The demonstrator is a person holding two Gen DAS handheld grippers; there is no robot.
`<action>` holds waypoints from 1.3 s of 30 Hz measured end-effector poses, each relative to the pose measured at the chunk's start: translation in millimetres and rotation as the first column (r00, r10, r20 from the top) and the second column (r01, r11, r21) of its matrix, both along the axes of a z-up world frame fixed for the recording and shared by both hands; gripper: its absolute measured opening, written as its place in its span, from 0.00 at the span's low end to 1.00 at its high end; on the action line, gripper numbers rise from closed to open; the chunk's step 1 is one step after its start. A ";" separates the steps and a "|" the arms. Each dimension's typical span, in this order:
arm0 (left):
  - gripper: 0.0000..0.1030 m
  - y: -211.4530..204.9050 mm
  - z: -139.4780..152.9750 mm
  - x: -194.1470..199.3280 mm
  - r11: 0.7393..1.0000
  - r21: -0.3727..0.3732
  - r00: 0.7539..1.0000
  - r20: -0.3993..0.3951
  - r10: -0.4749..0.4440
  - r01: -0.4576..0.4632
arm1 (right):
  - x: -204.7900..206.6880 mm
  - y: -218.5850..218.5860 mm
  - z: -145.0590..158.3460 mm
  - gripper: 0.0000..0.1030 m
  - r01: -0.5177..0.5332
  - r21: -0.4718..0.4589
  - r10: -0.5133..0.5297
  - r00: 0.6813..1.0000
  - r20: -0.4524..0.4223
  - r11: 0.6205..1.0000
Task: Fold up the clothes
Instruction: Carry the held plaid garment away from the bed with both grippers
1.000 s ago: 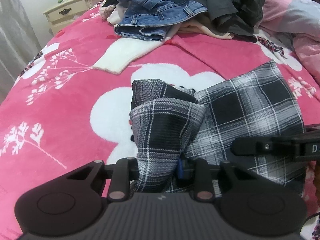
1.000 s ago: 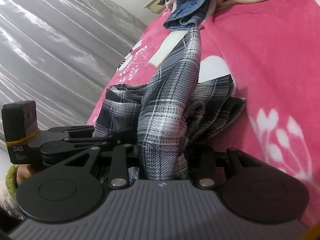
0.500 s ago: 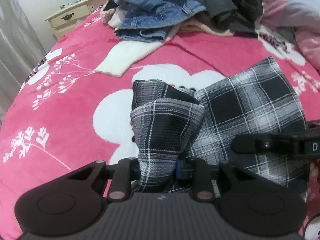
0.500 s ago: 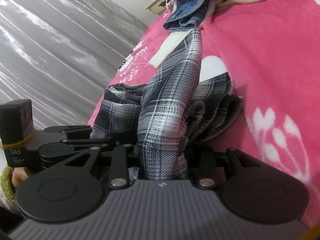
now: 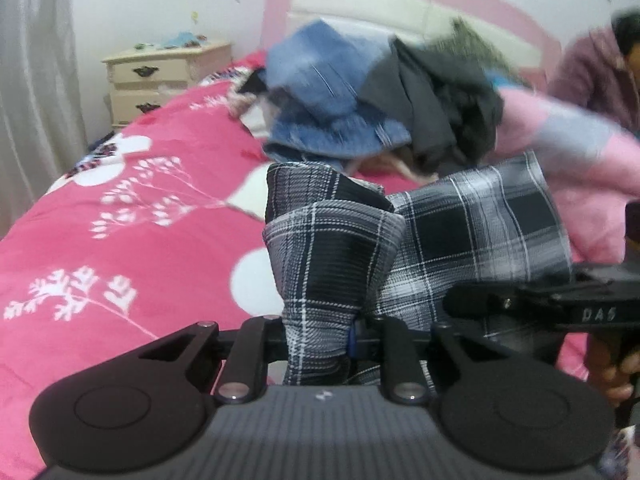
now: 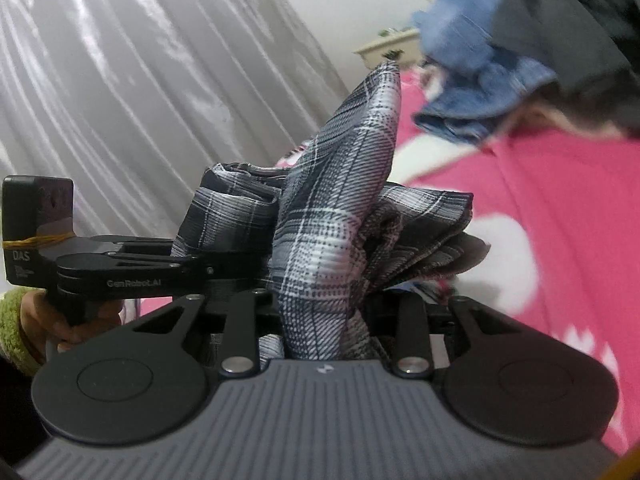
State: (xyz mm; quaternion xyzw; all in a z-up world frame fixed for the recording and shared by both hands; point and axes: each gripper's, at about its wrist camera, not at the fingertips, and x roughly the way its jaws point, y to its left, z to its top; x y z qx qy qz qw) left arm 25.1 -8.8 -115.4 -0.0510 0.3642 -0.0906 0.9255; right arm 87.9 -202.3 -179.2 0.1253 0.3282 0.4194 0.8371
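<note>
The left tool [image 5: 320, 344] is clamped on a bunched corner of the plaid garment [image 5: 472, 232], and the fabric rises out of its narrow jaws in a thick fold. The opening has narrowed over the last moment, but the last change is small, so the grip reads as settled on cloth. Ahead of this tool and to its left lies the pink floral bedspread [image 5: 120, 240]; farther ahead sits a blurred pile of unfolded clothes [image 5: 380, 100], denim and dark pieces together, with a cream nightstand [image 5: 164, 76] beyond the bed's far left corner.

The rest of the plaid garment spreads to the right of the left tool, toward the right tool [image 5: 520, 308], which enters that view from the side. In its own view the right tool [image 6: 324, 320] also grips a gathered edge of the same garment between close-set jaws, a peak of cloth standing up just ahead of it. The left tool appears at its left, close beside it.

The step in hand looks like lifting the garment by two gripped points, to open it or carry one edge over for a fold. The next move probably calls for keeping both grips firm, drawing the tools apart enough to tension the cloth, then laying it flat on clear bedspread short of the pile.
</note>
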 end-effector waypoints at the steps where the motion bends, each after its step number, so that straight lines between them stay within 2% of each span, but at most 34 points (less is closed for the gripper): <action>1: 0.19 8.7 4.4 -3.6 1.000 -0.022 1.000 0.018 0.014 -0.014 | -0.2 6.5 6.7 0.28 -0.011 -0.004 0.011 1.000 0.021 1.000; 6: 0.19 52.7 28.7 -32.3 0.993 -0.086 0.988 0.129 0.089 -0.079 | 0.1 44.2 43.4 0.28 -0.081 -0.010 0.081 0.988 0.132 0.997; 11: 0.19 106.5 56.9 -60.3 0.970 -0.158 0.953 0.210 0.218 -0.187 | 3.0 98.7 80.9 0.28 -0.206 -0.027 0.207 0.951 0.229 0.978; 14: 0.19 142.5 75.4 -85.3 0.949 -0.187 0.916 0.268 0.298 -0.254 | 7.6 140.4 106.9 0.28 -0.313 -0.026 0.309 0.915 0.259 0.949; 18: 0.19 192.4 102.4 -130.5 0.907 -0.218 0.845 0.334 0.417 -0.361 | 11.4 208.4 142.7 0.28 -0.462 -0.014 0.447 0.849 0.281 0.887; 23: 0.19 240.2 132.7 -200.8 0.832 -0.238 0.738 0.385 0.554 -0.501 | -0.4 300.9 177.5 0.28 -0.665 0.020 0.634 0.721 0.280 0.747; 26: 0.19 257.4 144.6 -241.8 0.784 -0.246 0.677 0.399 0.618 -0.570 | -21.1 351.1 189.9 0.28 -0.739 0.046 0.707 0.658 0.258 0.672; 28: 0.19 264.9 151.9 -271.0 0.741 -0.258 0.632 0.395 0.667 -0.620 | -40.4 377.4 194.8 0.28 -0.779 0.067 0.744 0.617 0.256 0.623; 31: 0.19 274.0 156.9 -315.2 0.661 -0.357 0.573 0.331 0.750 -0.660 | -67.8 409.5 196.6 0.28 -0.841 0.106 0.815 0.541 0.206 0.531; 33: 0.19 271.8 155.8 -339.5 0.614 -0.392 0.543 0.287 0.789 -0.685 | -78.0 430.5 192.9 0.28 -0.872 0.136 0.865 0.486 0.129 0.470; 35: 0.19 269.5 154.6 -363.7 0.563 -0.423 0.511 0.242 0.825 -0.709 | -91.6 447.1 189.0 0.28 -0.903 0.151 0.908 0.415 0.060 0.402; 37: 0.19 265.1 149.5 -380.3 0.523 -0.421 0.480 0.211 0.851 -0.741 | -106.1 459.3 185.3 0.28 -0.927 0.149 0.935 0.353 0.031 0.345; 38: 0.19 265.3 144.7 -384.5 0.504 -0.417 0.467 0.196 0.862 -0.756 | -115.1 465.9 181.1 0.28 -0.934 0.148 0.944 0.330 0.016 0.324; 39: 0.19 269.6 137.2 -387.4 0.484 -0.417 0.457 0.171 0.873 -0.770 | -120.9 472.7 174.7 0.28 -0.936 0.148 0.947 0.322 -0.008 0.319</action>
